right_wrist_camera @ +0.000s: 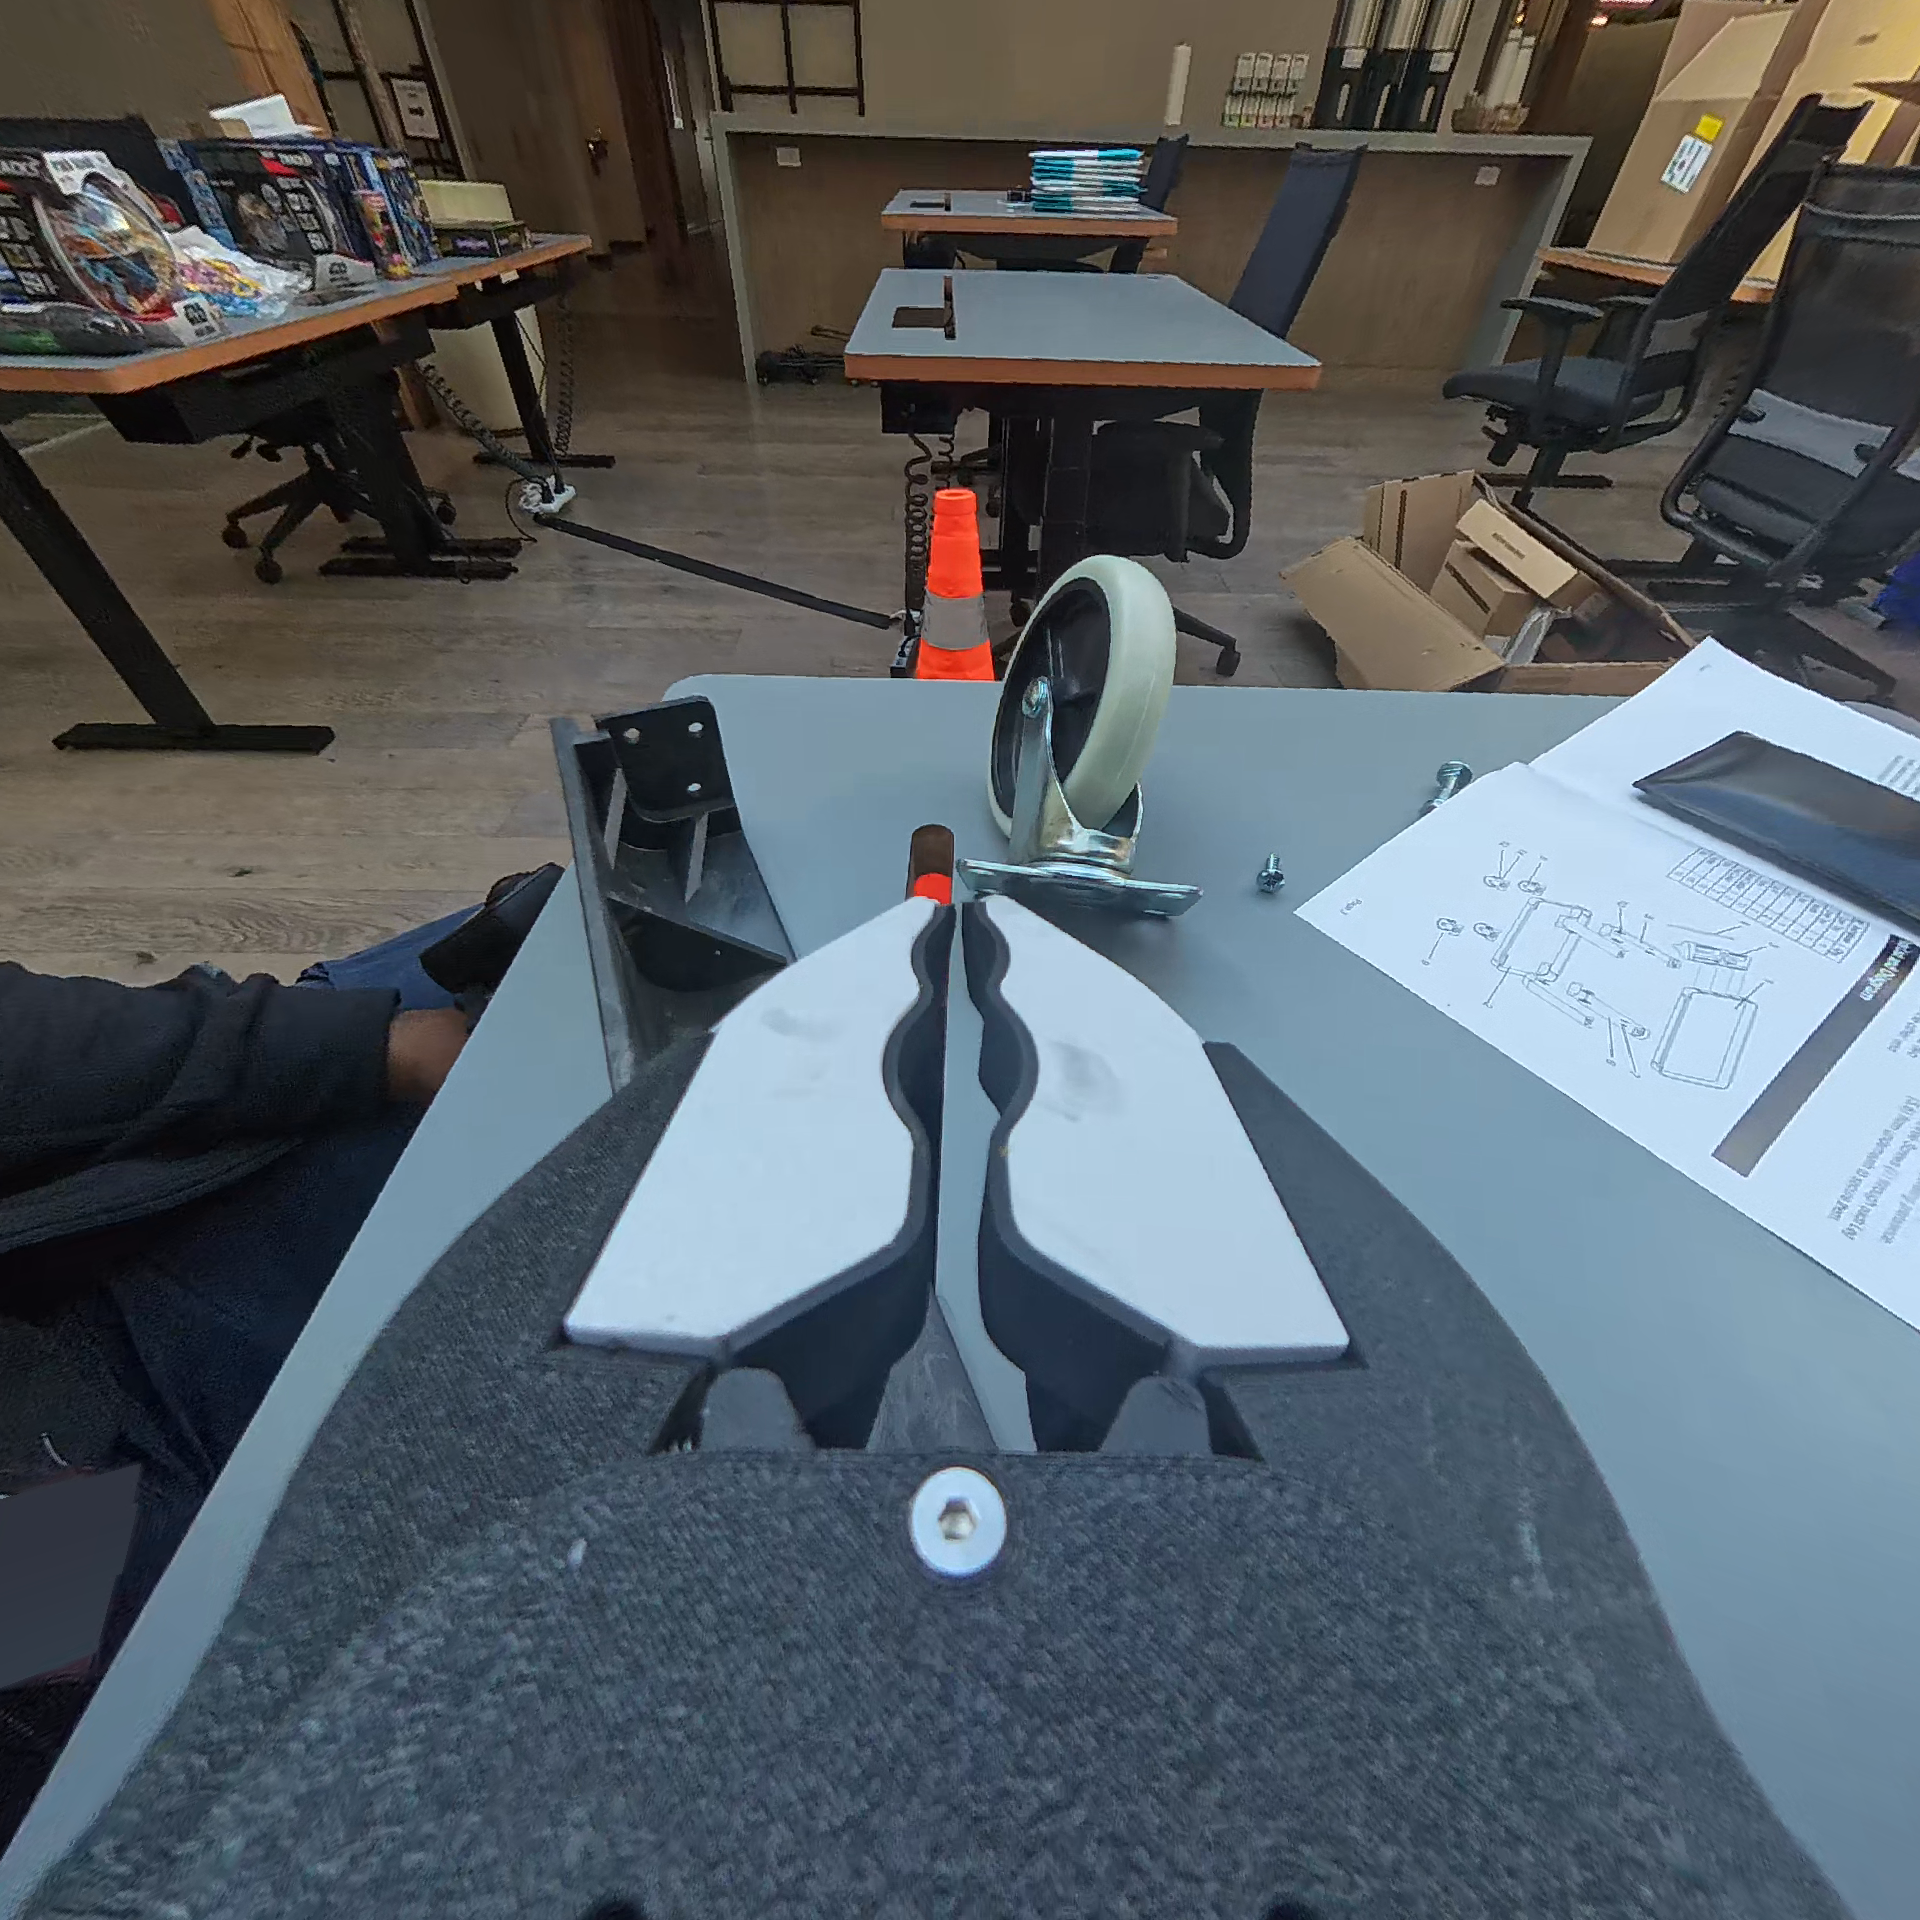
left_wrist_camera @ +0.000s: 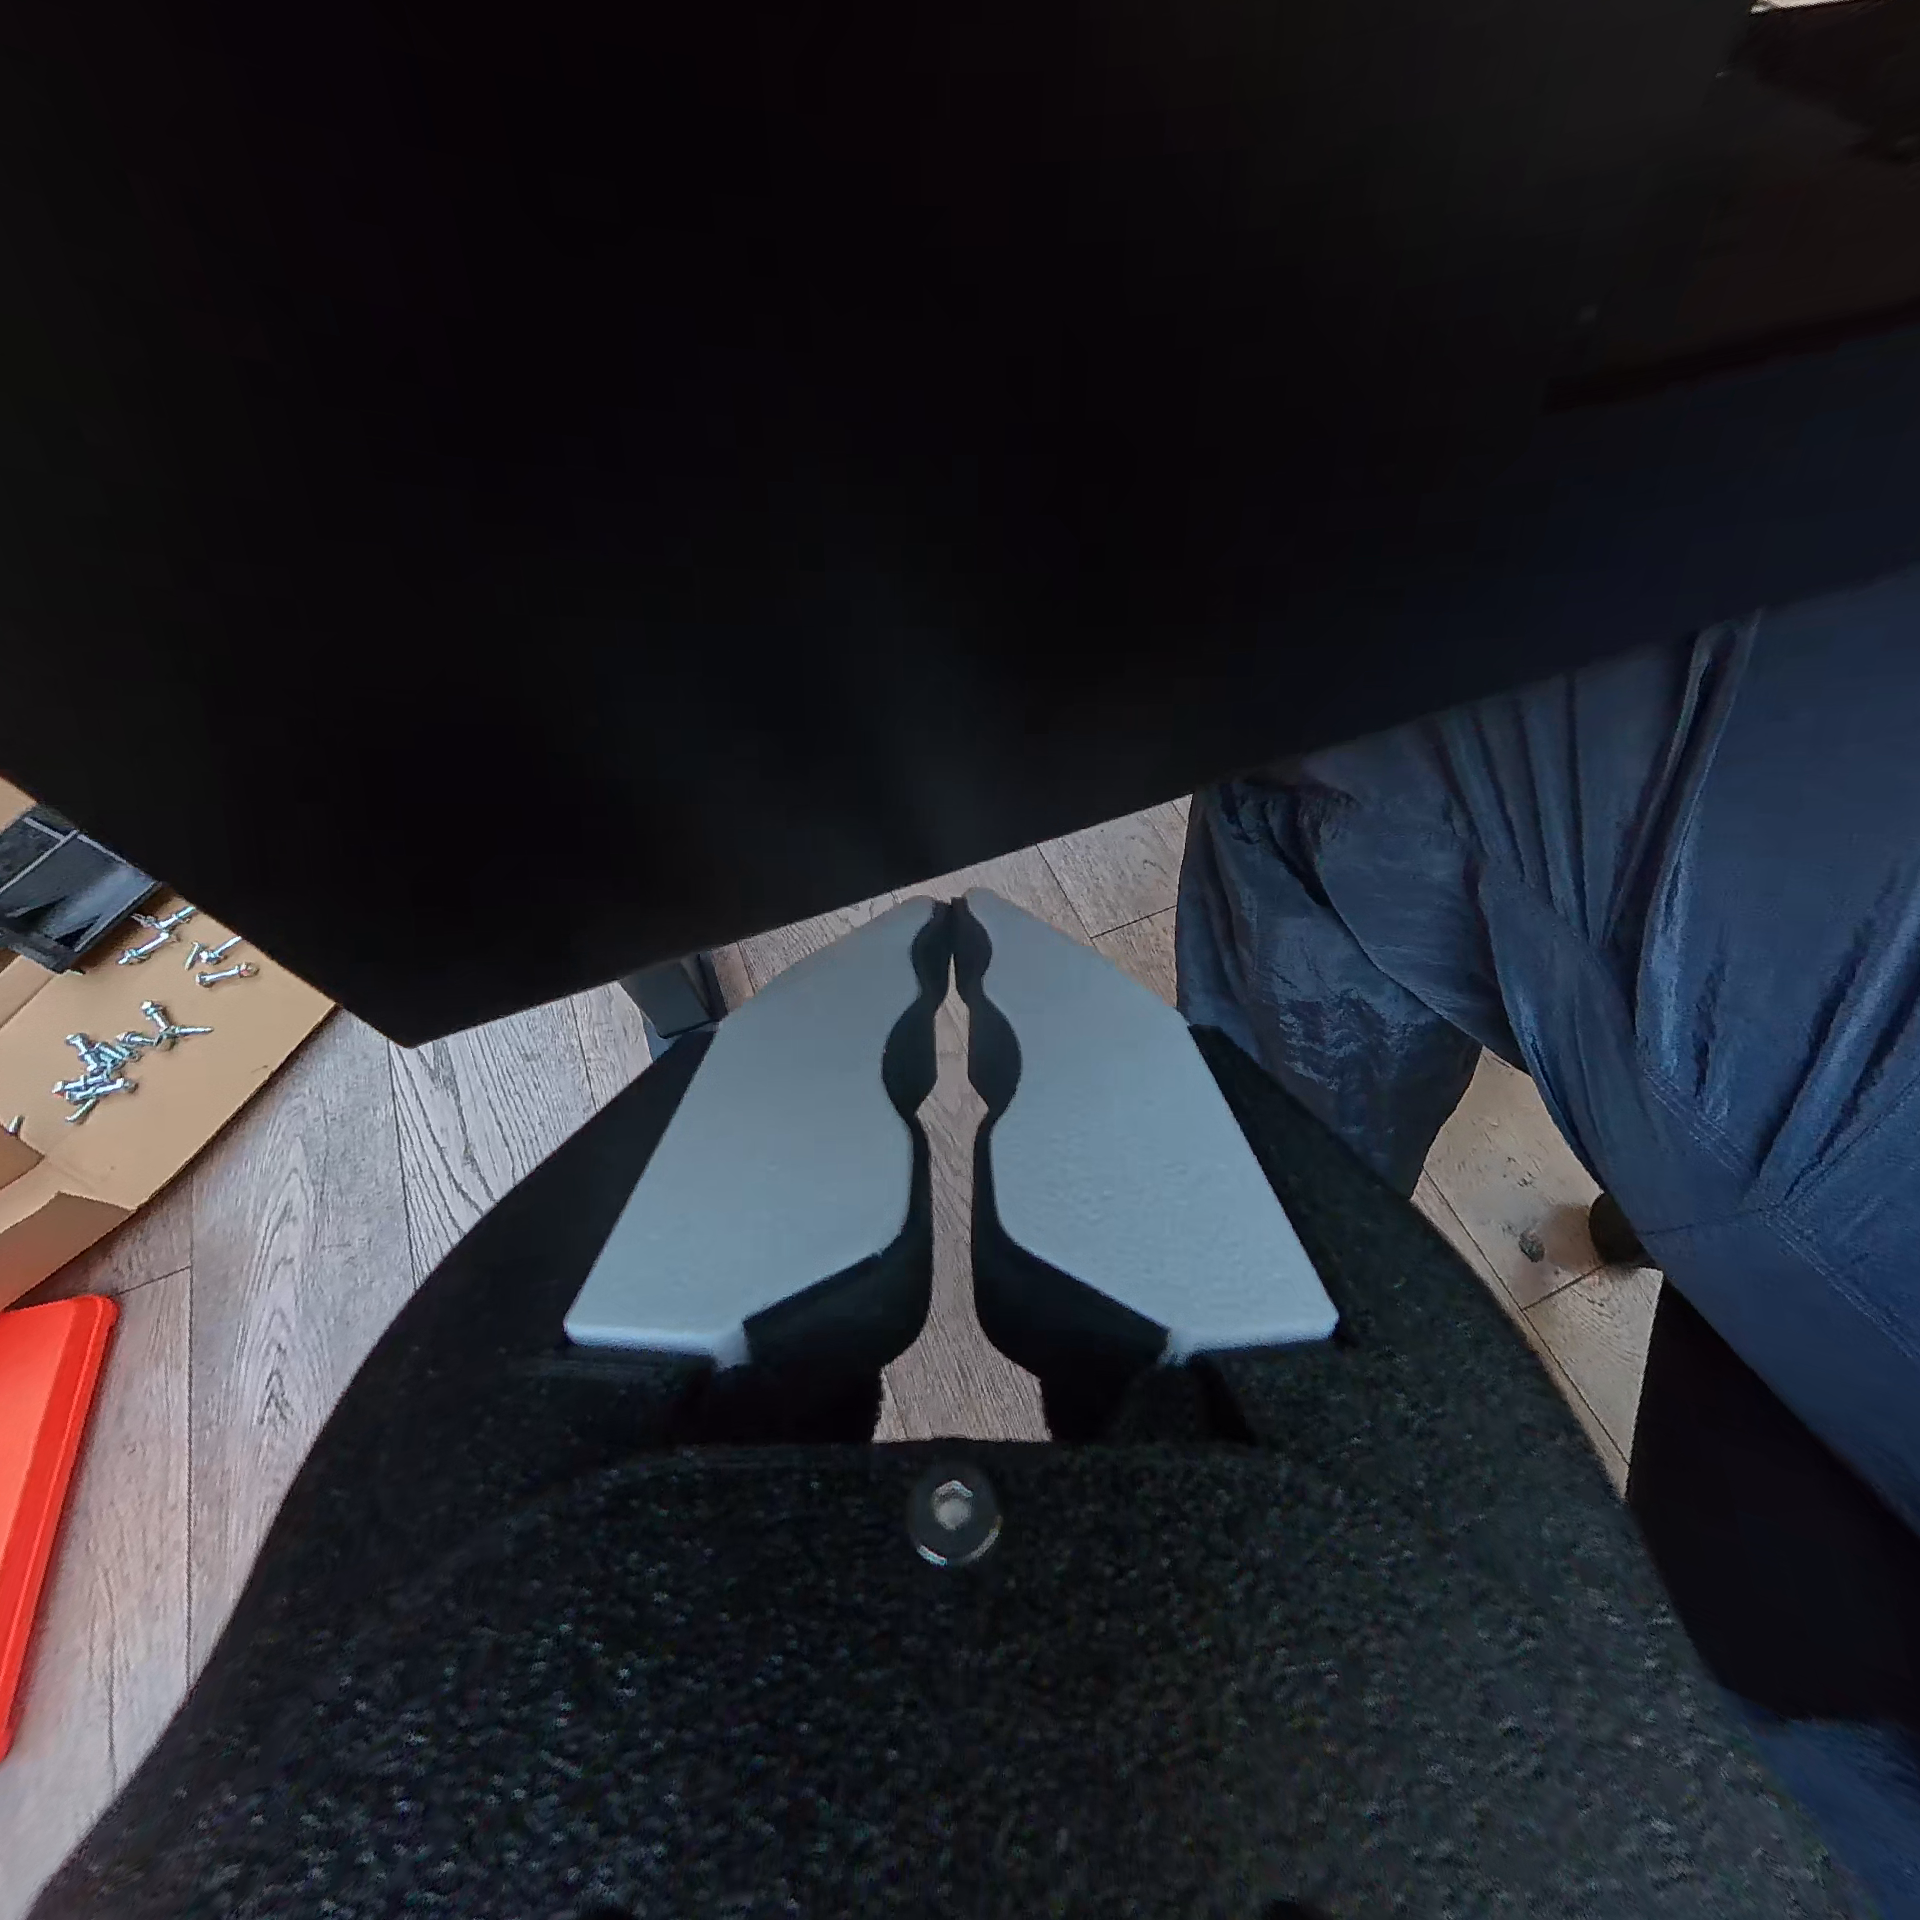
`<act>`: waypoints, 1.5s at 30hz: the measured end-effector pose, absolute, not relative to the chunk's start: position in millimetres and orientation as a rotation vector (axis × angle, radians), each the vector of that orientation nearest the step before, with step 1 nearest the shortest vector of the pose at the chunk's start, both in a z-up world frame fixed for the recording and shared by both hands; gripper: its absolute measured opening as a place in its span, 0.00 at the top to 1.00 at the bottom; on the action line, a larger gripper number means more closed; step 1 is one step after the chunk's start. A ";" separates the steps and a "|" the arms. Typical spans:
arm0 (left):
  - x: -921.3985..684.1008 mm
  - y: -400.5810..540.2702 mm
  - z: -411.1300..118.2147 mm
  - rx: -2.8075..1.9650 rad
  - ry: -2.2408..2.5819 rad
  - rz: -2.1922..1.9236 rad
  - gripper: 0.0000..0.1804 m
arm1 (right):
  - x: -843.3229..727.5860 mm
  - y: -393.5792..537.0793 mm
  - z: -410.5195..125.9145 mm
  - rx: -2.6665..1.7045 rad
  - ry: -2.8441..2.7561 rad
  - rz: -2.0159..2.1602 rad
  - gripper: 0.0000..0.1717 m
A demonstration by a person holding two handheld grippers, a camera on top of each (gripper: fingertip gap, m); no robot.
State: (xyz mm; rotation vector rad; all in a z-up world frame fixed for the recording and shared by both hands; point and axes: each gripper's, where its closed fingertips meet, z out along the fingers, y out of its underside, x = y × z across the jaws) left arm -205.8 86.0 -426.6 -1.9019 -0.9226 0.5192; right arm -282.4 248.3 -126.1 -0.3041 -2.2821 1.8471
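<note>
The grey surface [right_wrist_camera: 1351, 1039] fills the centre and right of the right wrist frame; on it a black metal bracket [right_wrist_camera: 665, 883] is seen left of centre, a white caster wheel [right_wrist_camera: 1081, 717] at centre with a red-and-dark handle [right_wrist_camera: 930, 868] just beside its plate, and printed sheets [right_wrist_camera: 1662, 935] at right. The right gripper [right_wrist_camera: 956, 914] is seen with fingers clenched on nothing, just short of that handle. The left gripper [left_wrist_camera: 953, 909] is likewise clenched bare at frame centre, below the surface's dark underside, over wooden floor [left_wrist_camera: 312, 1195], with screws [left_wrist_camera: 114, 1060] on cardboard [left_wrist_camera: 156, 1122] at left.

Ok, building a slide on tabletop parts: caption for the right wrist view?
Shut tongs over a grey table, pointing at a caster wheel, beside a black bracket.
</note>
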 end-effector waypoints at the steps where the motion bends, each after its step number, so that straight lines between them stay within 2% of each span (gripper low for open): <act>1: -206.2 86.2 -426.3 -1.900 -0.921 0.521 1.00 | -281.9 247.9 -126.5 -0.298 -2.282 1.841 0.99; 33: -204.4 85.6 -426.0 -1.915 -0.915 0.530 1.00 | -284.1 247.4 -127.3 -0.306 -2.267 1.815 0.97; 40: -202.7 80.3 -427.8 -1.947 -0.927 0.540 1.00 | -287.7 250.0 -125.0 -0.375 -2.294 1.836 0.94; 45: -193.9 46.9 -407.0 -1.883 -1.036 0.514 1.00 | -292.9 258.4 -88.8 -0.537 -2.396 1.880 0.87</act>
